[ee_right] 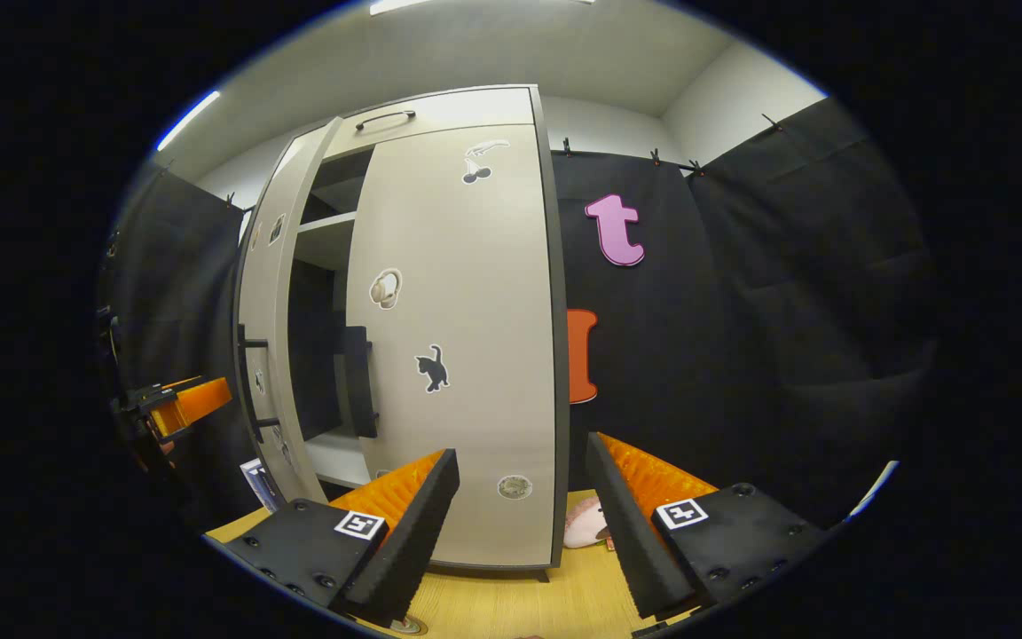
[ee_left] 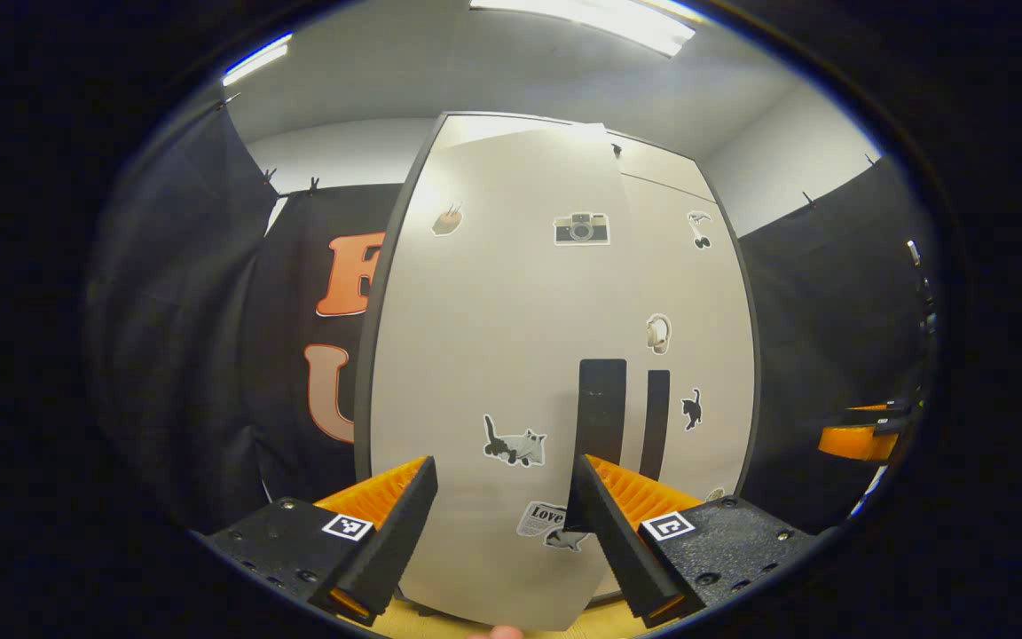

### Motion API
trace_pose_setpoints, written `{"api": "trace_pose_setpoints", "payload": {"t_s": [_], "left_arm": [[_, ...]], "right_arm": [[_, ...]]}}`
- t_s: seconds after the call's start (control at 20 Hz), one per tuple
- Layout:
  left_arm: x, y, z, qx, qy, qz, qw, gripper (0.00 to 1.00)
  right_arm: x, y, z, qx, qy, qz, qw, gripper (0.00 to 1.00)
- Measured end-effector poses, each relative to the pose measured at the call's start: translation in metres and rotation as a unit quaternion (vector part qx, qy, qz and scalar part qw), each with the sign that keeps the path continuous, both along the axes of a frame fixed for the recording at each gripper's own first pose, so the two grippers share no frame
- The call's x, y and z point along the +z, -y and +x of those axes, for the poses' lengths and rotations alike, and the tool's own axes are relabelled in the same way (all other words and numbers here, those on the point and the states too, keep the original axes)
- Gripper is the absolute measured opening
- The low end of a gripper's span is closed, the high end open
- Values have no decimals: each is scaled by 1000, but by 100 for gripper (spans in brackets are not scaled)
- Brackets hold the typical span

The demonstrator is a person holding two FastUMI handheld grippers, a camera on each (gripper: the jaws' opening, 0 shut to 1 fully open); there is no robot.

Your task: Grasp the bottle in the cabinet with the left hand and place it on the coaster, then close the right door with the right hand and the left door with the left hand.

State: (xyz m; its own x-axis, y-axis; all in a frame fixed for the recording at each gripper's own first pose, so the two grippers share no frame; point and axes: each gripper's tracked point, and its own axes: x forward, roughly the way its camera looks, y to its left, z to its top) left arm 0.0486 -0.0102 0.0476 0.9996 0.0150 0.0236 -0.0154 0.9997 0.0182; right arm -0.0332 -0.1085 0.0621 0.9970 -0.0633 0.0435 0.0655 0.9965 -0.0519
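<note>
in the left gripper view the left tool hangs open and empty, just before the left door, which is nearly closed, its dark handle just above the tool's inner finger. my judgement: the step in hand is pushing this door home, best with a flat, steady press near the handle edge until it meets the right door.

in the right gripper view the right tool is open and empty, facing the closed right door. through the gap, the cabinet shelves look bare; i cannot see the bottle or coaster. the left tool sits by the left door.
</note>
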Motion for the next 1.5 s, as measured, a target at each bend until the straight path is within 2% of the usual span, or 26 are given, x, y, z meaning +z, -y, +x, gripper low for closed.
{"api": "trace_pose_setpoints", "payload": {"t_s": [0.15,0.2,0.25,0.45,0.5,0.55,0.9,1.05,1.2,1.5], "left_arm": [[-7,13,13,-10,-6,9,1000,95],[-9,14,17,-11,-5,13,1000,92],[-9,16,19,-11,-4,12,1000,96],[-20,20,45,-17,-15,-9,1000,92],[-20,22,50,-20,-16,-12,1000,94],[-21,24,55,-22,-17,-13,1000,94],[-28,28,88,-24,-17,-8,1000,95],[-25,38,91,-44,-9,-18,999,95],[-22,35,90,-33,-7,-12,999,95],[-1,29,57,-27,1,-15,1000,95]], "right_arm": [[0,4,0,-7,0,1,1000,96],[0,4,-1,-7,-1,2,1000,95],[-1,4,-1,-7,-3,3,1000,95],[-1,4,-1,-6,-3,7,1000,95],[0,4,-1,-6,-3,8,1000,100],[0,5,0,-8,-2,9,1000,96],[2,10,3,-18,-2,9,1000,95],[0,6,3,-14,-7,12,1000,95],[1,4,0,-14,-8,7,1000,95],[3,-4,-7,-4,-6,9,1000,95]]}}
